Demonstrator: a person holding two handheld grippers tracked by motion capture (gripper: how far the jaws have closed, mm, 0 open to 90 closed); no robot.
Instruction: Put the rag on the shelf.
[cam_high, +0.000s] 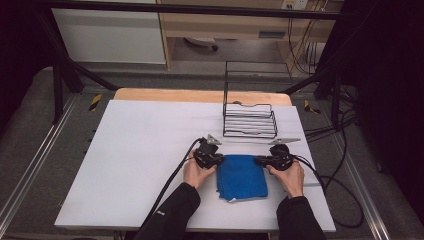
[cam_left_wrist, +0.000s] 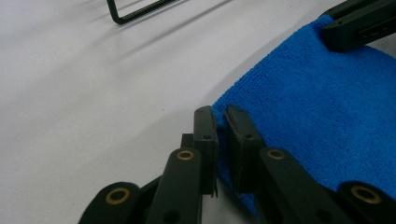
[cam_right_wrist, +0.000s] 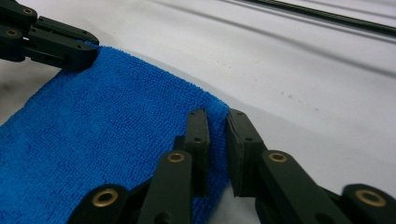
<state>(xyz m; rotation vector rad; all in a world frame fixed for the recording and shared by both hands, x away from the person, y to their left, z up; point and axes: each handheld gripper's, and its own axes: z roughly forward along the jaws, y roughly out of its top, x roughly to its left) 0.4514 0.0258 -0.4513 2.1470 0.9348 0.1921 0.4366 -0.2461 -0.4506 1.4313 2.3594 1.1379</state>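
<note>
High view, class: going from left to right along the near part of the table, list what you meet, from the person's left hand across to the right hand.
Left hand → left gripper → blue cloth → right gripper → right hand.

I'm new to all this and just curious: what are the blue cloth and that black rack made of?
Cloth: looks like microfibre or terry, matt, with a fine looped nap clear in both gripper views; the left gripper and right gripper each pinch a far corner. Rack: thin wire, probably metal with a black coating; its bars are slim and straight. Exact fibre and metal can't be told.
</note>
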